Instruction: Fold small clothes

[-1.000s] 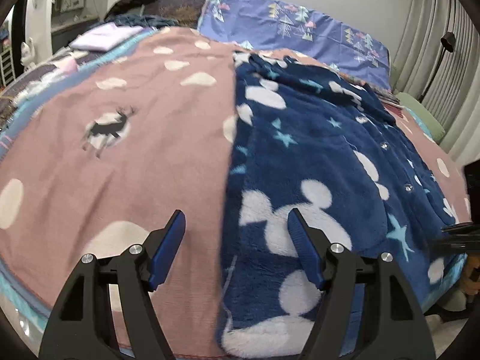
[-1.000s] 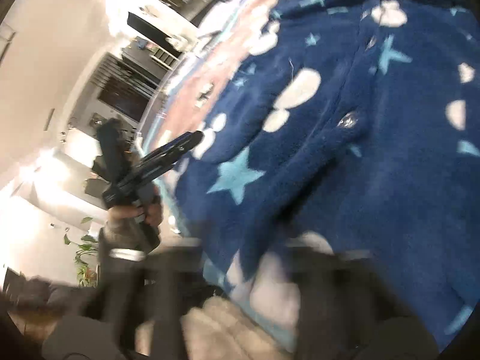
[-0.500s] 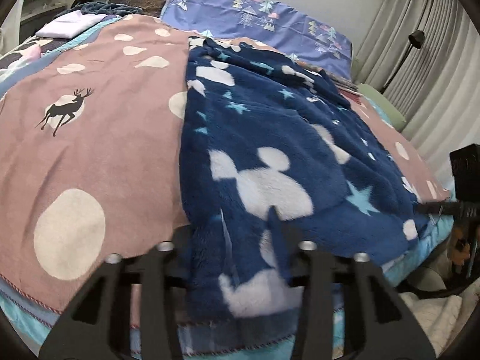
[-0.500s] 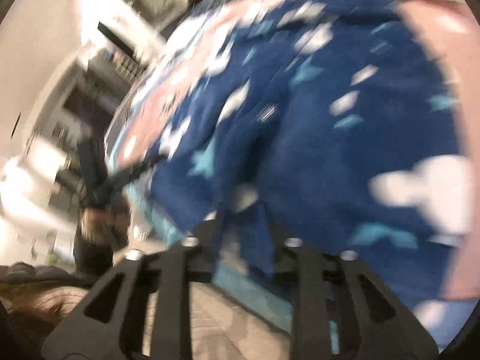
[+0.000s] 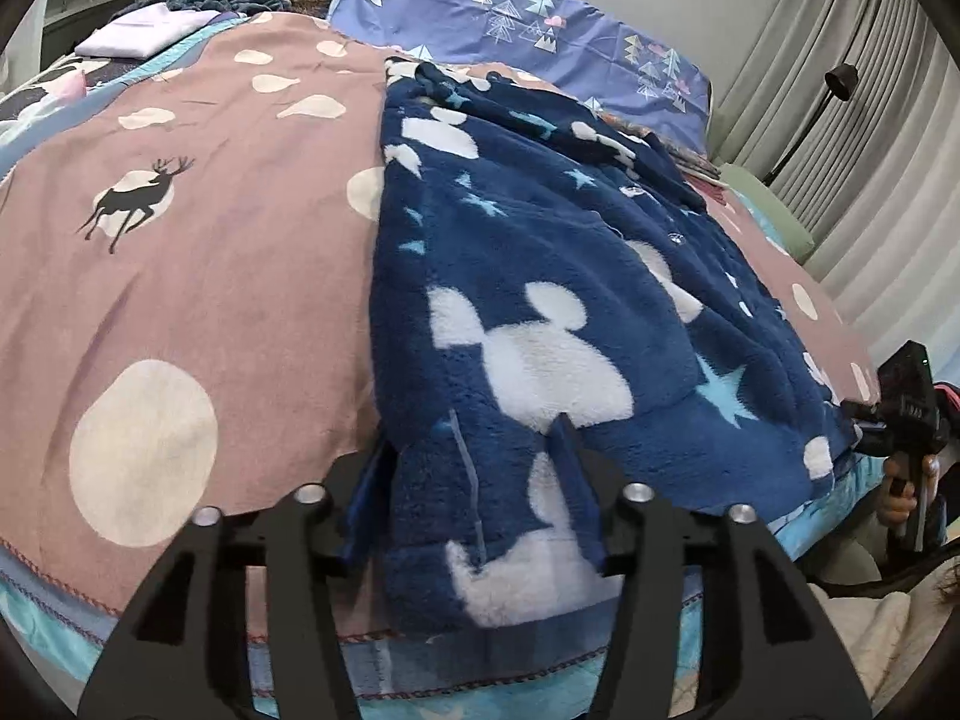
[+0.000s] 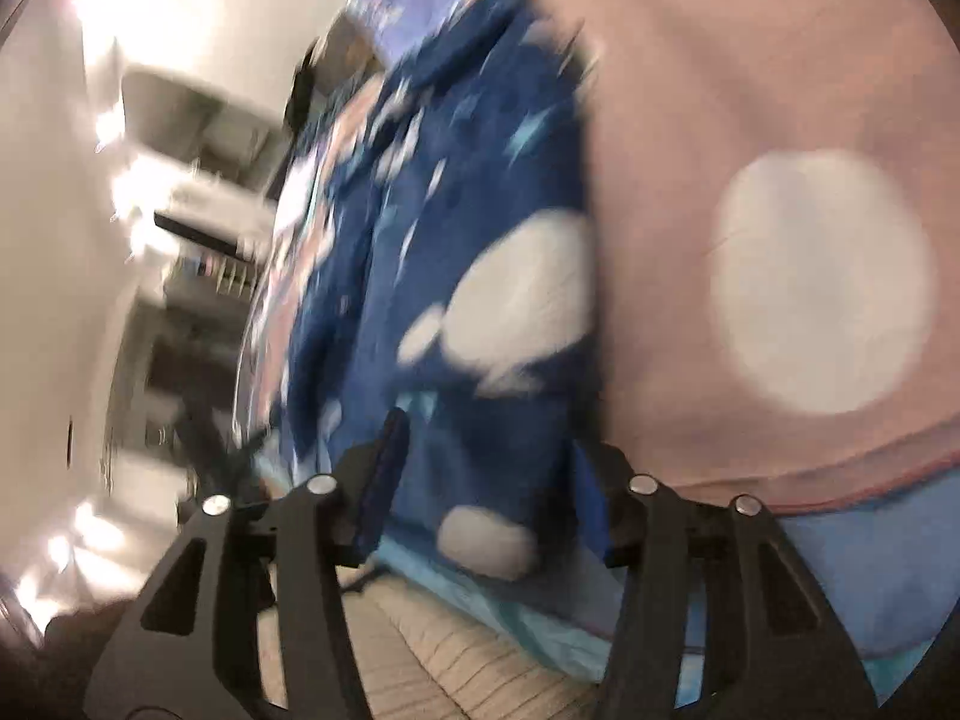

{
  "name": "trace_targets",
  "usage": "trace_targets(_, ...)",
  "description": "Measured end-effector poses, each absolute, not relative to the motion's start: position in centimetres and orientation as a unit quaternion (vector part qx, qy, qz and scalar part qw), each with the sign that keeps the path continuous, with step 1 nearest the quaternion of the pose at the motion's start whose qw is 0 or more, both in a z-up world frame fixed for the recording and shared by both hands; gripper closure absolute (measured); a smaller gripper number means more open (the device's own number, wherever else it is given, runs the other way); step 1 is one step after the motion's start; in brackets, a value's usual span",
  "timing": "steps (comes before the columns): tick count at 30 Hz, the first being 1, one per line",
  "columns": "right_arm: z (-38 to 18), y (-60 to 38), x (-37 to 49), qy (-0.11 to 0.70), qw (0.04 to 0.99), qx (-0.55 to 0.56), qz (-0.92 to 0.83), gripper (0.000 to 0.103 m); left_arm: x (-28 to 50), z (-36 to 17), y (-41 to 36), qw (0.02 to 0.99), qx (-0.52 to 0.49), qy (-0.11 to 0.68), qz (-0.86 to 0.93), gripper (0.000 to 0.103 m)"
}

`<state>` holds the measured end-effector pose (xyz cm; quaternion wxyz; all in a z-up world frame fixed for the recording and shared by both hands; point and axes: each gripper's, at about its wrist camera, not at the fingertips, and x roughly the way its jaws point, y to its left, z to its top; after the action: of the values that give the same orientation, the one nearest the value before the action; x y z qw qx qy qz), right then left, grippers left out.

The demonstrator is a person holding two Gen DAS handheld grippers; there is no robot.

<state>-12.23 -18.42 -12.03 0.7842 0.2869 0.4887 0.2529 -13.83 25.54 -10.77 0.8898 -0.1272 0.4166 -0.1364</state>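
Navy fleece garment [image 5: 540,300], covered in white mouse-head shapes and pale blue stars, lies spread along the right half of the bed on the pink bedspread [image 5: 198,276], running from the near edge up toward the purple pillow [image 5: 516,18] at the far end. On my left wrist view, the left gripper [image 5: 474,480] sits right at the near hem, blue pads on either side of the bottom left corner of the fleece; the jaws have just been opening, and I see a gap at the left pad, so they are parted around the cloth rather than pinching it. A deer print [image 5: 138,198] and big cream dots mark the bedspread to the left of the garment, and a folded lilac cloth [image 5: 144,39] rests far left. Grey curtains [image 5: 870,120] hang on the right with a black lamp [image 5: 840,78] in front of them. At the near right edge I can see a hand [image 5: 900,489] gripping the other handle. Over on the right wrist view, everything is smeared with blur. The right gripper [image 6: 492,480] straddles the near right corner of the garment [image 6: 480,312]; its jaws have just been opening too, fleece between the pads, and I read them as spread, not clamped. The bedspread's [image 6: 780,120] pink fills the right of that view.
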Motion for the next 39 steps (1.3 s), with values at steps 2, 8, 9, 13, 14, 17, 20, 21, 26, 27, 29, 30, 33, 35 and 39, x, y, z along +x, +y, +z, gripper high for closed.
trace_targets(2,-12.2,-18.1,-11.6,0.486,0.775,0.306,0.265,0.046,-13.4,-11.2,24.9,0.889,-0.119,0.414,-0.156,0.026)
trace_targets(8,-11.3,-17.6,-9.9,0.46,0.768,0.344,0.282,0.09,-13.3,-9.6,23.6,0.886,-0.121,0.415,-0.168,0.087)
trace_targets(9,-9.2,-17.3,-10.1,0.431,0.786,0.331,0.295,0.091,-13.3,-8.9,23.8,0.888,-0.124,0.409,-0.168,0.087)
trace_targets(13,-2.6,-17.3,-11.4,0.349,0.83,0.294,0.32,0.092,-14.3,-2.4,24.3,0.919,-0.131,0.323,-0.182,0.09)
trace_targets(14,-1.5,-17.3,-11.7,0.334,0.838,0.287,0.322,0.092,-14.8,-0.4,24.1,0.928,-0.127,0.296,-0.185,0.091)
trace_targets(17,2.5,-18.0,-13.1,0.283,0.862,0.266,0.326,0.093,-16.5,4.0,23.6,0.946,-0.112,0.234,-0.194,0.091)
trace_targets(20,5.7,-19.3,-17.0,0.229,0.878,0.247,0.341,0.093,-19.4,7.3,23.0,0.957,-0.094,0.182,-0.205,0.091)
trace_targets(21,6.3,-19.8,-18.4,0.218,0.882,0.241,0.342,0.093,-20.5,8.1,22.8,0.96,-0.088,0.168,-0.205,0.091)
trace_targets(26,7.8,-21.1,-23.6,0.187,0.918,0.175,0.303,0.091,-25.3,9.7,22.3,0.968,-0.064,0.132,-0.206,0.09)
trace_targets(27,7.3,-21.1,-22.9,0.199,0.918,0.176,0.295,0.091,-25.0,9.0,22.1,0.966,-0.067,0.143,-0.206,0.09)
trace_targets(29,5.8,-21.4,-20.8,0.219,0.917,0.184,0.277,0.091,-23.5,7.5,22.0,0.962,-0.074,0.169,-0.202,0.09)
trace_targets(30,4.8,-21.3,-18.8,0.236,0.915,0.193,0.265,0.091,-21.9,6.3,21.8,0.959,-0.081,0.191,-0.194,0.09)
trace_targets(33,3.0,-20.3,-14.2,0.259,0.918,0.191,0.233,0.091,-18.4,4.3,22.0,0.953,-0.103,0.227,-0.175,0.09)
trace_targets(35,2.2,-19.8,-11.5,0.263,0.923,0.183,0.213,0.091,-16.1,3.5,22.3,0.951,-0.113,0.237,-0.163,0.089)
trace_targets(39,2.3,-18.9,-7.5,0.256,0.928,0.176,0.207,0.091,-12.3,3.8,22.7,0.953,-0.109,0.241,-0.149,0.089)
